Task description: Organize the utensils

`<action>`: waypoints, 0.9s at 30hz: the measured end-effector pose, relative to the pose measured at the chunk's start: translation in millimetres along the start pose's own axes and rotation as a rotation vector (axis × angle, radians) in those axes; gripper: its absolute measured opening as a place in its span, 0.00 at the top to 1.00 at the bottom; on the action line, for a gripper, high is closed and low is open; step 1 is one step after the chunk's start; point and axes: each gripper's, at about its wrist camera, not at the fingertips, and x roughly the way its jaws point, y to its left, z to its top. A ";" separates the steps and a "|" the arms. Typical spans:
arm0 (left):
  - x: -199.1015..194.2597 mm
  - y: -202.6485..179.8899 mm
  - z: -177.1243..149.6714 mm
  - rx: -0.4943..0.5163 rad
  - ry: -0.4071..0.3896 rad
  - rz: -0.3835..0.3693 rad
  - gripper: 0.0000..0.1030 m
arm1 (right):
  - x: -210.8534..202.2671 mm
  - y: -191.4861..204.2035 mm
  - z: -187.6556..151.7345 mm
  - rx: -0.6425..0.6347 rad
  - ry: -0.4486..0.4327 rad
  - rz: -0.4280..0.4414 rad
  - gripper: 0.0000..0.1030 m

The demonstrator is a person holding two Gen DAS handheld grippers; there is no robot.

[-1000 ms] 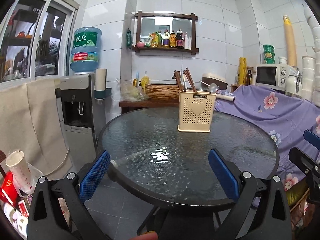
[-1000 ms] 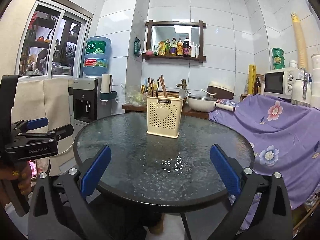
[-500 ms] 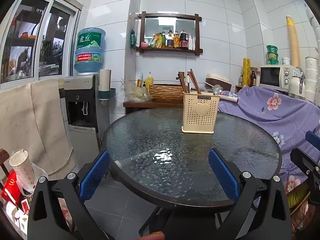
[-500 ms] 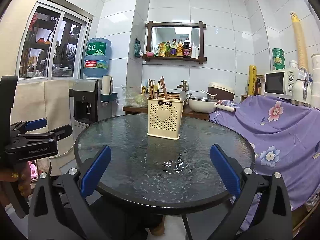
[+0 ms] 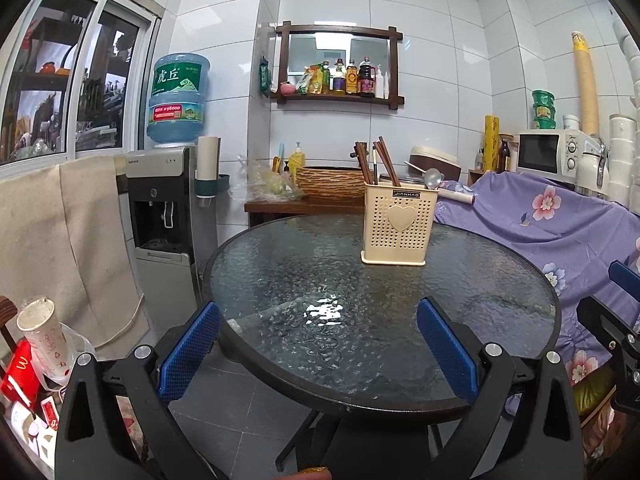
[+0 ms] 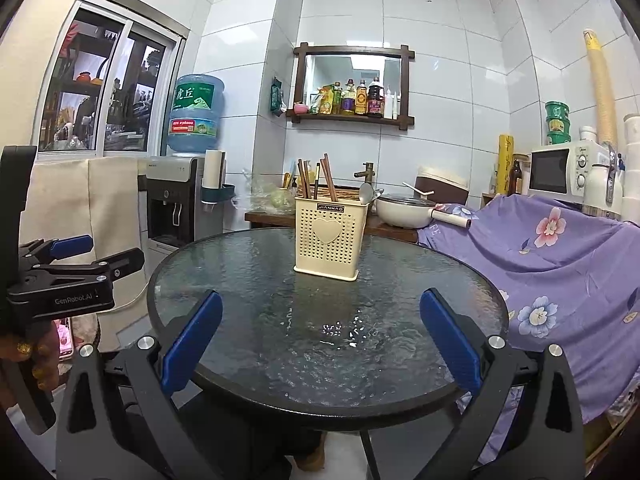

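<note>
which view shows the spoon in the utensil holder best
The right wrist view. There the spoon shows its bowl clear above the rim of the cream utensil holder, with a second spoon-like piece beside it. In the left wrist view the spoon is also visible above the rim, but smaller and set against clutter behind.

A round table (image 5: 280, 280) with a dark rim and a textured, rippled glass top stands in the middle of both views, and ceiling light glints off the glass toward its near side. Directly on it stands one thing only: a cream perforated utensil holder (image 5: 398, 229) with a raised heart on its front, upright on the far half of the top, well back from the near edge. Brown chopsticks (image 6: 316, 178) and a metal spoon (image 6: 366, 193) stick up out of the holder.
</note>
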 end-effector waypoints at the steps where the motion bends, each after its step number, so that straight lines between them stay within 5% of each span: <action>1: 0.0 -0.3 -0.1 0.001 0.001 0.002 0.06 | 0.0 -0.5 0.1 0.002 0.000 0.001 0.05; 27: 0.3 -3.0 -1.6 0.006 0.002 0.008 0.06 | 0.8 -5.0 -0.7 0.006 0.000 0.009 0.05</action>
